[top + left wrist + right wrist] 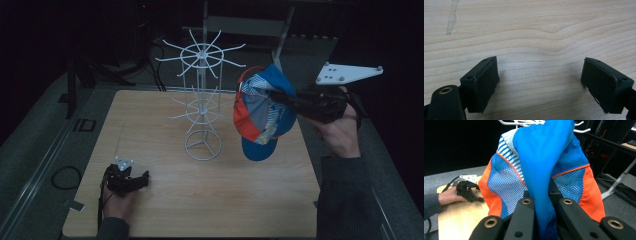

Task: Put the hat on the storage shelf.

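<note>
Dark surroundings close around a light wooden table (225, 200), where a white wire rack (202, 102) stands near the middle. To the right of the rack, the right gripper (290, 100) is raised above the table and its jaws are closed on the blue fabric of a cap (262, 112), which hangs in the air with its peak down. The left gripper (142, 179) rests low on the near left part of the table, its jaws wide apart with nothing between them.

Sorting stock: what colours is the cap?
Blue, orange and white-striped cap, with mesh panels; best in the right gripper view.
</note>
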